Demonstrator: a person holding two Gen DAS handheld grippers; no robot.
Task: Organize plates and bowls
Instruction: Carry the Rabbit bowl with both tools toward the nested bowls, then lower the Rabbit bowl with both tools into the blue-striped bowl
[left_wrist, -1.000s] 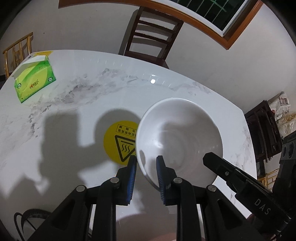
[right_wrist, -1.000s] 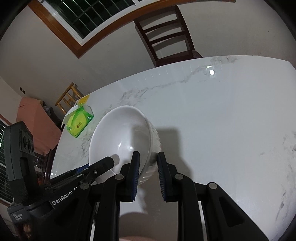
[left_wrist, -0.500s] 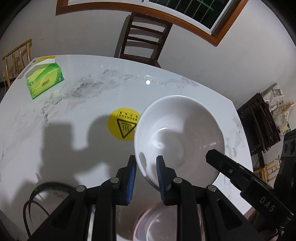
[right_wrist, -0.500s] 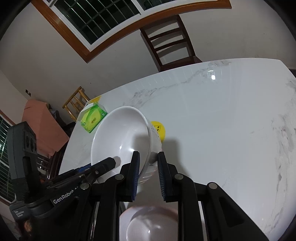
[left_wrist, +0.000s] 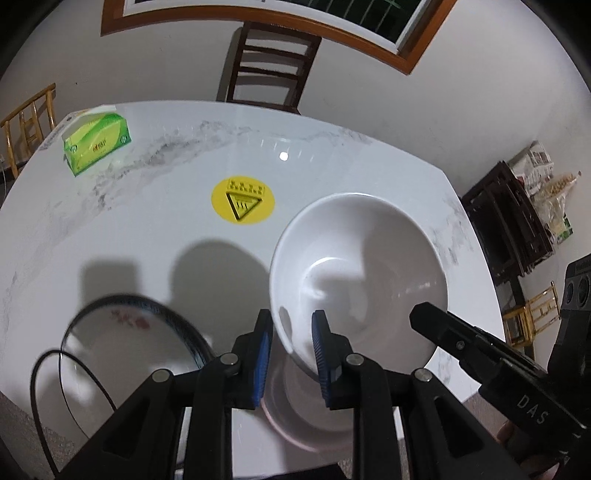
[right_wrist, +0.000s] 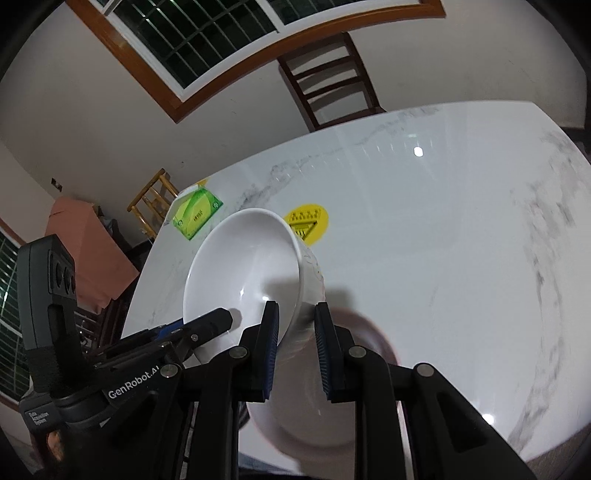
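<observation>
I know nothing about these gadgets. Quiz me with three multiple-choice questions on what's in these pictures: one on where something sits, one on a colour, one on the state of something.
1. Where is the green tissue box?
A. Inside the bowl
B. On the table's far left corner
C. On the chair

2. What colour is the round warning sticker on the marble table?
A. Yellow
B. Red
C. Blue

3. How is the white bowl held?
A. It rests free on the table
B. One gripper alone grips it
C. Both grippers pinch its rim

Answers:
1. B, the box sits near the far left edge in the left wrist view.
2. A, the disc is bright yellow.
3. C, the left gripper and right gripper each have the rim between their blue pads.
</observation>
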